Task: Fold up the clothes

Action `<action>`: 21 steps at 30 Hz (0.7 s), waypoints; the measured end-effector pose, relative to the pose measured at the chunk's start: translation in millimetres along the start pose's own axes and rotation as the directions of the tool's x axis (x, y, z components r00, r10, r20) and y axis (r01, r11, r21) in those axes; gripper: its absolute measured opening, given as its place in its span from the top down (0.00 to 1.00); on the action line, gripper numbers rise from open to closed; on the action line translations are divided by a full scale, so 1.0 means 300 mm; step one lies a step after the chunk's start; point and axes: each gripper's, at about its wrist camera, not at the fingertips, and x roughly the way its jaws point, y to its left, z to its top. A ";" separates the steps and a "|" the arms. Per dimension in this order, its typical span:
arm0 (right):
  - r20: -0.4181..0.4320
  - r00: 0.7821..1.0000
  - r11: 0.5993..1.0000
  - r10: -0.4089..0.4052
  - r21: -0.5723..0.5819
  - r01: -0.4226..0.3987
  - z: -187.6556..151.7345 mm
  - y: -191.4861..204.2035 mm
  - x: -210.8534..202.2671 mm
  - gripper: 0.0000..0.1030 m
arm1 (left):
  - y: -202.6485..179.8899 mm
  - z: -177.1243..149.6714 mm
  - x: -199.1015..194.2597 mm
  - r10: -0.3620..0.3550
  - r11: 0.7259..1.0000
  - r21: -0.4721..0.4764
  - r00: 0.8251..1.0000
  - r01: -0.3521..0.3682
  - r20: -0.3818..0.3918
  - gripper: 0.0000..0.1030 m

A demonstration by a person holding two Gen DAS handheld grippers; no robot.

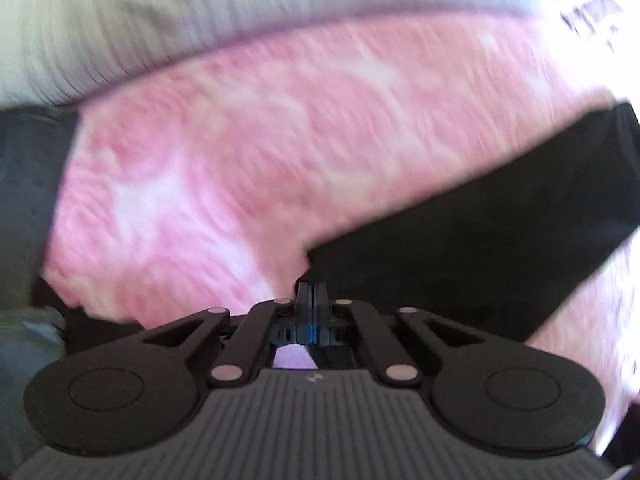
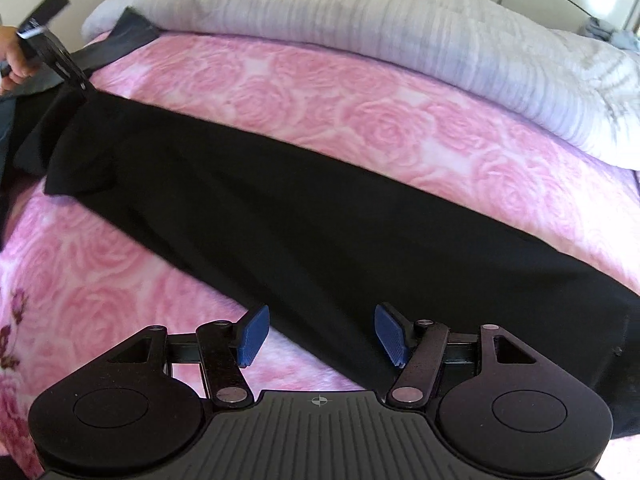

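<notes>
A long black garment (image 2: 320, 216) lies stretched slantwise across the pink rose blanket (image 2: 360, 112). My right gripper (image 2: 322, 336) hangs open over the garment's near edge; its blue pads (image 2: 254, 336) stand apart on either side of the cloth and do not press it. My left gripper (image 2: 86, 90) sits at the garment's far left end, held by a person's hand (image 2: 16, 60). In the blurred left wrist view, the left gripper (image 1: 312, 292) has its fingers together at a corner of the black garment (image 1: 480, 232), pinching it.
A white ribbed quilt (image 2: 360, 12) is piled along the back of the bed. A dark grey cloth (image 2: 136, 28) lies at the far left, also seen as grey cloth (image 1: 24, 180) in the left wrist view. The pink blanket (image 1: 240, 140) spreads on both sides of the garment.
</notes>
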 end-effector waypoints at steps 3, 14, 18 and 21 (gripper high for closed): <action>-0.001 1.000 0.999 -0.014 0.032 0.014 0.004 -0.018 -0.004 0.39 | 0.019 0.040 0.047 0.007 1.000 0.008 1.000 -0.007 -0.004 1.00; -0.044 0.998 0.997 -0.039 0.065 0.042 -0.075 -0.016 0.025 0.39 | -0.006 -0.073 0.078 0.305 0.941 0.151 0.952 -0.303 0.008 0.83; -0.065 0.994 0.994 -0.087 0.053 0.091 -0.121 -0.016 0.048 0.39 | -0.212 -0.236 -0.046 0.242 0.878 0.387 0.959 -0.281 0.146 0.79; -0.080 0.988 0.988 -0.131 0.076 0.137 -0.152 -0.023 0.065 0.39 | -0.393 -0.368 -0.032 0.146 0.786 0.591 0.983 -0.184 0.113 0.71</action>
